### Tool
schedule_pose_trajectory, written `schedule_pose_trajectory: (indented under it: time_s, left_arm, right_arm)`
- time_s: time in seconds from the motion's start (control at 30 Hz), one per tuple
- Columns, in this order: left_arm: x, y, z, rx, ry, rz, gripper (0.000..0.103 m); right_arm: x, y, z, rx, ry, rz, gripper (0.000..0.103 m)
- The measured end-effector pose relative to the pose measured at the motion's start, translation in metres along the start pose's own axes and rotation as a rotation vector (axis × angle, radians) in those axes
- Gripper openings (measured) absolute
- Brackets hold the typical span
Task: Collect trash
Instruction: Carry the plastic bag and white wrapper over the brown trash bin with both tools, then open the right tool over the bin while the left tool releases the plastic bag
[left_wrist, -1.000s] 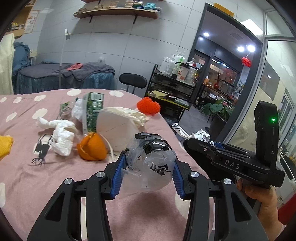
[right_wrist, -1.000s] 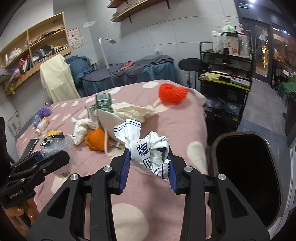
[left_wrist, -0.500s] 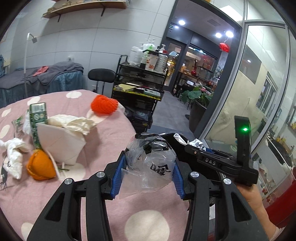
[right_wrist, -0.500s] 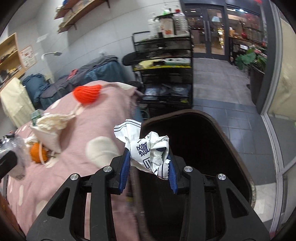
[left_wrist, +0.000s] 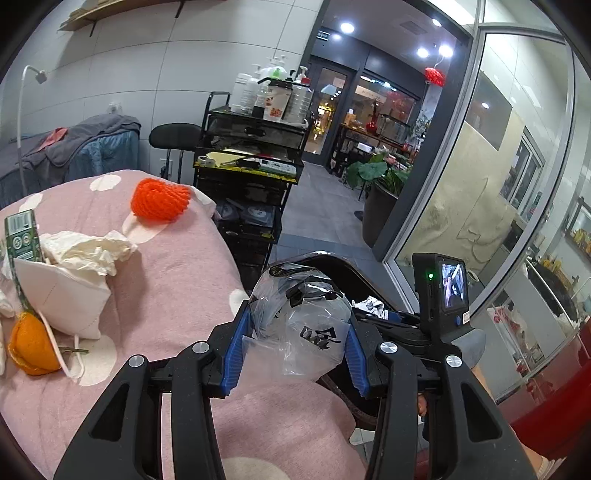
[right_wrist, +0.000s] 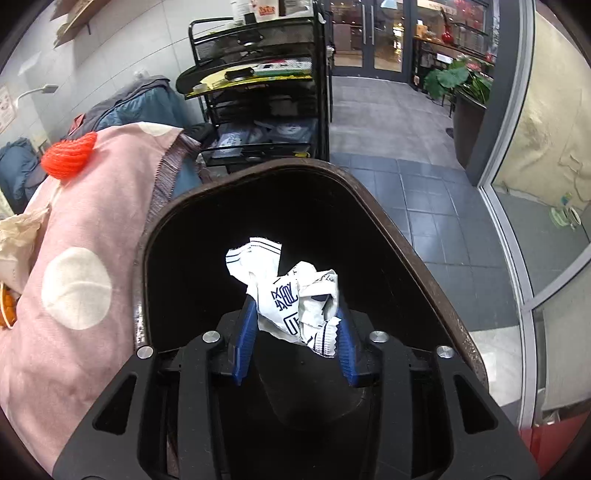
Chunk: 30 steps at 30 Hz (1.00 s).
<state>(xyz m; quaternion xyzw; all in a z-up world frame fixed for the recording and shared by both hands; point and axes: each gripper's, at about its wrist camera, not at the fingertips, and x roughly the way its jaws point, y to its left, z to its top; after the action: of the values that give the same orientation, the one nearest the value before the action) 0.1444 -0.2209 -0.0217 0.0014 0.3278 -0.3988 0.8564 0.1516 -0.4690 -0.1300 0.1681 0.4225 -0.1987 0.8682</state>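
My left gripper (left_wrist: 295, 347) is shut on a crumpled clear plastic bag (left_wrist: 303, 317) with black print, held over the edge of the pink bedspread (left_wrist: 166, 295). My right gripper (right_wrist: 295, 332) hangs over the mouth of the dark bin (right_wrist: 406, 236). Between its blue pads sits a crumpled white wrapper (right_wrist: 288, 291) with dark blue print, and the jaws are opening around it. In the left wrist view the right gripper's body (left_wrist: 439, 295) stands to the right, above the bin's rim (left_wrist: 332, 258), with the wrapper (left_wrist: 369, 304) showing beside the bag.
On the bed lie a red foam net (left_wrist: 160, 199), a white face mask (left_wrist: 62, 295), crumpled tissue (left_wrist: 85, 247), orange peel (left_wrist: 31, 343) and a green carton (left_wrist: 20, 232). A black trolley (right_wrist: 266, 92) stands behind the bin. A glass wall (right_wrist: 535, 184) runs along the right.
Both grippers swung right, off the bed toward the bin. The right one came down over the bin's opening and now points into it. Both still carry their trash.
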Motion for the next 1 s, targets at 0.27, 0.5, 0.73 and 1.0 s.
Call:
schedule_pose_trajectory:
  time_s: [0.27,0.5,0.73,1.0]
  left_arm:
    - [0.027,-0.004,0.005,-0.002,0.053,-0.009,0.045]
    - [0.041,-0.013,0.014,0.022,0.062,-0.026,0.045]
    - [0.075,-0.032,0.021,0.055,0.139,-0.073,0.045]
    - [0.11,-0.052,0.019,0.089,0.228,-0.094,0.045]
  right_arm:
    - [-0.001,0.001,-0.006,0.011,-0.025,0.005,0.073]
    - [-0.037,-0.001,-0.014,0.031,-0.139,0.011,0.084]
    - [-0.073,-0.021,-0.013,0.074,-0.216,-0.054,0.091]
    - [-0.1,-0.054,-0.014,0.156,-0.273,-0.092,0.093]
